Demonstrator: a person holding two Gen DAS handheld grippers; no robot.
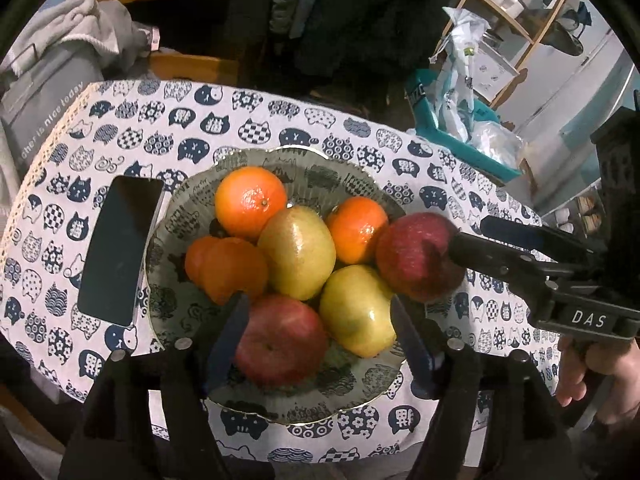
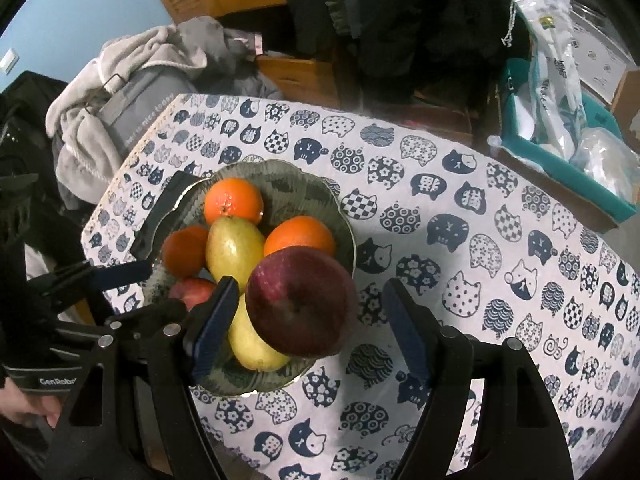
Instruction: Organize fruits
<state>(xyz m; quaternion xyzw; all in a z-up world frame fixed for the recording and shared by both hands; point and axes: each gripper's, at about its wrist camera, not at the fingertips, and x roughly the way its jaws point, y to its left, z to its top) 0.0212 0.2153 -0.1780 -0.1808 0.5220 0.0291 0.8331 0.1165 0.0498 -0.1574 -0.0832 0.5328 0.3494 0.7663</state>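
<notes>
Your left tool (image 1: 318, 300) fills the bottom of its own view with its dark blue pads parted. A red apple (image 1: 280, 340) lies in the gap; the left pad is right at its edge and the right pad stands clear of it, so nothing is gripped. That apple sits at the near side of a patterned grey-green bowl (image 1: 180, 208), touching a yellow fruit (image 1: 356, 312) on its right. Behind them lie a taller yellow-green fruit (image 1: 296, 252), a lobed orange fruit (image 1: 228, 268) on the left and two oranges (image 1: 250, 200) at the back. Your right tool (image 2: 310, 282) is open too: in its own view cloth shows between the right pad and a dark red apple (image 2: 300, 300), and from the left camera its fingertips reach only that apple's right side. The dark red apple sits high at the bowl's right edge, on the yellow fruit. A dark phone (image 1: 120, 248) lies just left of the bowl on the counter (image 1: 280, 108), which wears a cat-print cloth. Beyond its far right corner stands a teal box (image 1: 452, 132) of plastic bags.
</notes>
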